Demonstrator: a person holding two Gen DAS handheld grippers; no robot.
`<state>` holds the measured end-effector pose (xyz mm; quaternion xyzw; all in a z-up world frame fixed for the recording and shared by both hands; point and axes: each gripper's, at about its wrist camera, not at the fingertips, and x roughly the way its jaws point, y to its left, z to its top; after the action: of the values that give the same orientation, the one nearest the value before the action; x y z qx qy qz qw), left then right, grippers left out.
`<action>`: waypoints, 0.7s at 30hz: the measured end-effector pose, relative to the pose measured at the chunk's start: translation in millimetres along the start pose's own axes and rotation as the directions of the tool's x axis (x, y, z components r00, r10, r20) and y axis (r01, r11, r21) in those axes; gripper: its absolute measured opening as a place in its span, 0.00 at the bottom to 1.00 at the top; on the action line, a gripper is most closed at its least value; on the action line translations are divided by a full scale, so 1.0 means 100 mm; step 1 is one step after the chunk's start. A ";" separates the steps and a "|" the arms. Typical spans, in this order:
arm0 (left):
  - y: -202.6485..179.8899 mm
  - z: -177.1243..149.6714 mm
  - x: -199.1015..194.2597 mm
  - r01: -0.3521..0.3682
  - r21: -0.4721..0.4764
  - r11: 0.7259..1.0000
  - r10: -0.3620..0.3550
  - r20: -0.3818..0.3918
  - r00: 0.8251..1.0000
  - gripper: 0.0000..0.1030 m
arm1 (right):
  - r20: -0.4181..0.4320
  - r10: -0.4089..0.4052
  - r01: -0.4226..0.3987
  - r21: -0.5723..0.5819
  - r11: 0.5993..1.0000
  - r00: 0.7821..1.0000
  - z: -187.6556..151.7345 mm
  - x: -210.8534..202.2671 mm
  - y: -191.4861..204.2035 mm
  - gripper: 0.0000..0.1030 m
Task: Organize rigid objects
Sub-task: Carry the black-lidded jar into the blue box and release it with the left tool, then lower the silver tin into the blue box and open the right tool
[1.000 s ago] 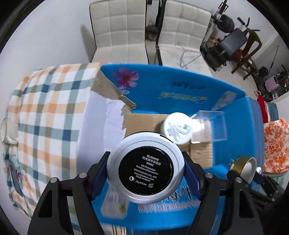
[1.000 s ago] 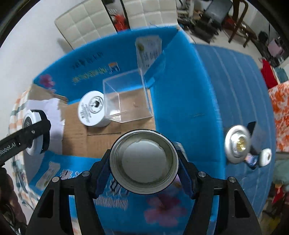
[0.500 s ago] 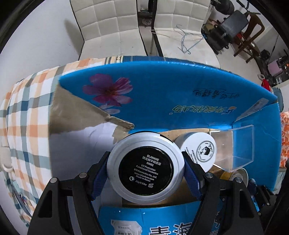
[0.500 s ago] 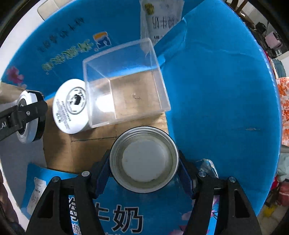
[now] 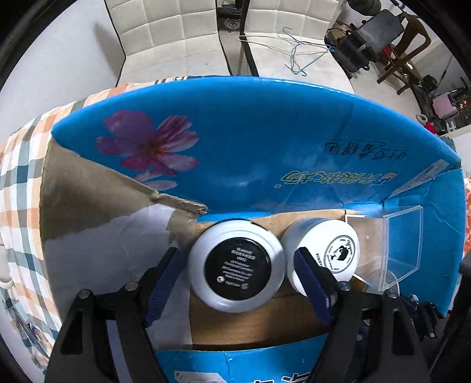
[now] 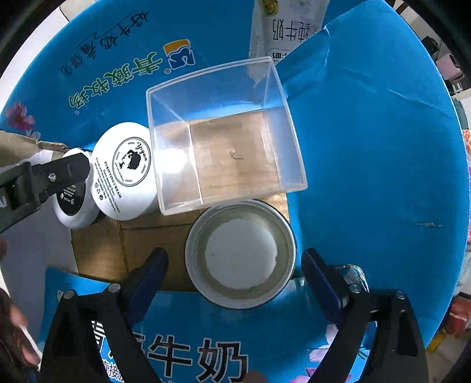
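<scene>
cream jar (image 5: 323, 253) partly hidden, milk carton (image 6: 282, 26) cropped

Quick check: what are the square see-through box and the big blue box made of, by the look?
Square see-through box: clear rigid plastic, probably acrylic; glossy, sharp edges, floor visible through it. Big blue box: printed cardboard, slight sheen; torn flap shows brown board.

Both grippers point straight down. The left gripper (image 5: 238, 272) has its jaws opening, blue pads standing clear on either side of what lies between them. The right gripper (image 6: 235, 269) is opening too, its pads spread wide. A person's hand (image 6: 13, 327) shows blurred at the lower left edge of the right wrist view.
</scene>
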<state>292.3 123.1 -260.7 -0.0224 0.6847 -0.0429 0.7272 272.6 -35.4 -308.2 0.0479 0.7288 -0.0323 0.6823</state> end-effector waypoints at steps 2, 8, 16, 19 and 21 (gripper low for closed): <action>-0.01 -0.02 -0.02 0.002 -0.002 1.000 -0.002 0.007 1.000 0.83 | 0.008 0.002 -0.002 0.000 1.000 1.000 -0.01 -0.04 -0.01 0.93; -0.05 -0.06 -0.17 -0.012 -0.008 1.000 0.013 0.058 0.998 1.00 | 0.066 -0.012 0.013 -0.010 1.000 0.998 -0.13 -0.34 -0.03 0.98; 0.05 -0.25 -0.49 -0.004 -0.054 0.999 0.010 0.115 0.993 1.00 | 0.131 0.003 0.003 -0.042 0.999 0.991 -0.37 -0.78 -0.06 0.98; 0.07 -0.36 -0.62 -0.002 -0.052 0.999 0.008 0.127 0.992 1.00 | 0.164 0.008 0.002 -0.062 0.998 0.986 -0.51 -0.96 -0.13 0.98; 0.06 -0.46 -0.73 -0.004 -0.045 0.999 0.010 0.147 0.989 1.00 | 0.192 0.007 0.007 -0.072 0.997 0.981 -0.64 -1.12 -0.16 0.98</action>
<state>242.3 136.7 -191.3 -0.0394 0.6300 -0.0232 0.7752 214.1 -47.3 -192.6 0.0199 0.6601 -0.0105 0.7508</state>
